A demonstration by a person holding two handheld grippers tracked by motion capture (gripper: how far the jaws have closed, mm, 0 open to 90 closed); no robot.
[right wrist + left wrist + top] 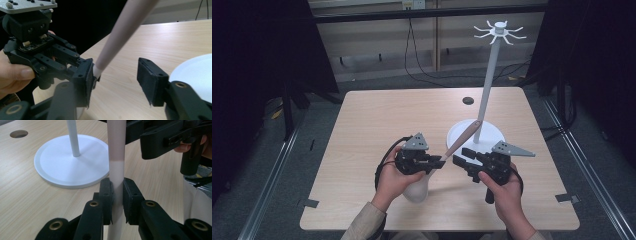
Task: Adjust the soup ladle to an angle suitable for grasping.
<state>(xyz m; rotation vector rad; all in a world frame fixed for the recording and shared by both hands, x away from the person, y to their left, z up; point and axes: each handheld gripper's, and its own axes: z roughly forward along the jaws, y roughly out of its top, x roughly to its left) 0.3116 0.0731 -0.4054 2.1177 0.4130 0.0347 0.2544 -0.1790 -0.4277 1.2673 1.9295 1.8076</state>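
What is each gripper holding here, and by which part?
The left gripper clamps the white end of a two-tone rod. The right gripper holds nothing; its jaws stand apart.

The left gripper (438,163) clamps a pinkish rod (462,140) slanting up toward the white stand (487,90); the right gripper (460,156) sits just beside it, jaws apart.

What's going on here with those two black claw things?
A person works at a wooden table with a claw tool in each hand. The left gripper is clamped on a slim pink-and-white rod. The right gripper is open beside the rod, not gripping it. A white stand with hooks on top waits just behind.
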